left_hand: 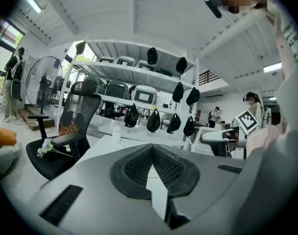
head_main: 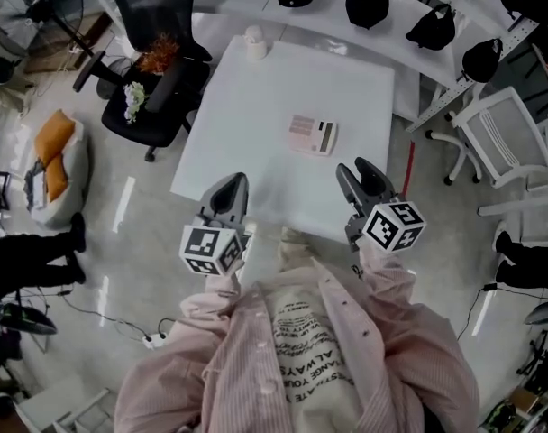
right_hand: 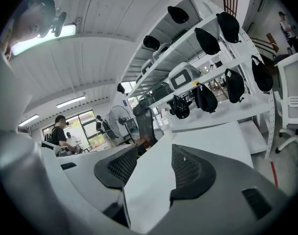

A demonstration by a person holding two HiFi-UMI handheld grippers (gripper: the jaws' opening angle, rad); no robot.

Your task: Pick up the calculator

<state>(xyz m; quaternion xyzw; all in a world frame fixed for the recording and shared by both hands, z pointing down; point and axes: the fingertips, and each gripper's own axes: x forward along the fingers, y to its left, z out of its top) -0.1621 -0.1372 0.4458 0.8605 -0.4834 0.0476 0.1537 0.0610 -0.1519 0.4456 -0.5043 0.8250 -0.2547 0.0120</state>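
Plainly, left gripper (head_main: 230, 184) is closed, right gripper (head_main: 359, 171) parted.

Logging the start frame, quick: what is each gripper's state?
Left gripper: shut, holding nothing.
Right gripper: open, holding nothing.

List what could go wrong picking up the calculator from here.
The calculator lies flat on the table, so the open right tongs may push it instead of gripping it. Those tongs hover by the table's near edge and could clip it when dropping in.
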